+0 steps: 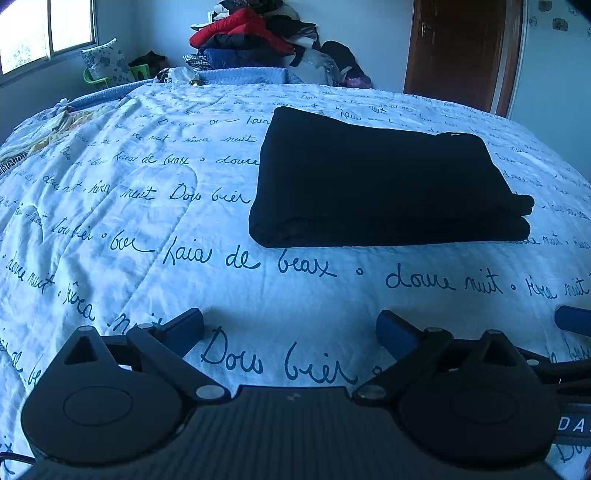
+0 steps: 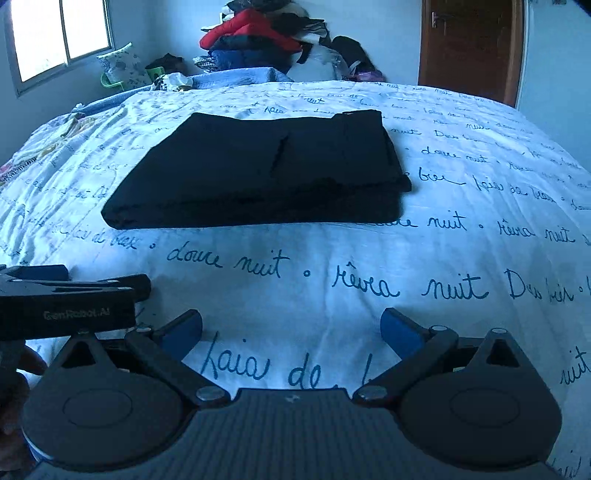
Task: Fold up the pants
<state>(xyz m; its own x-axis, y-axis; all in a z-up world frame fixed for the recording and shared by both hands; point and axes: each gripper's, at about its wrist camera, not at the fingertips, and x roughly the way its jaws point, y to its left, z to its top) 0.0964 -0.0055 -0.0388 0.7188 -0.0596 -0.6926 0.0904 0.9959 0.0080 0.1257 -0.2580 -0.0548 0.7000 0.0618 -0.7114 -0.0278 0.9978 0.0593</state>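
Observation:
Black pants (image 1: 380, 184) lie folded into a flat rectangle on the white bedspread with blue script (image 1: 147, 221); the right wrist view shows the same pants (image 2: 258, 173) further to the left. My left gripper (image 1: 290, 328) hovers over the bedspread well short of the pants, jaws wide apart with nothing between them. My right gripper (image 2: 291, 328) stands open the same way, empty, near the bed's front. The left gripper's side (image 2: 74, 295) shows at the left edge of the right wrist view. A blue fingertip (image 1: 574, 319) of the right gripper pokes in at the right edge of the left wrist view.
A heap of clothes (image 1: 258, 33) with a red jacket is piled at the far end of the bed. A window (image 1: 44, 33) is at the far left, a brown door (image 1: 458, 51) at the far right. Rumpled yellow fabric (image 1: 55, 129) lies at the bed's left edge.

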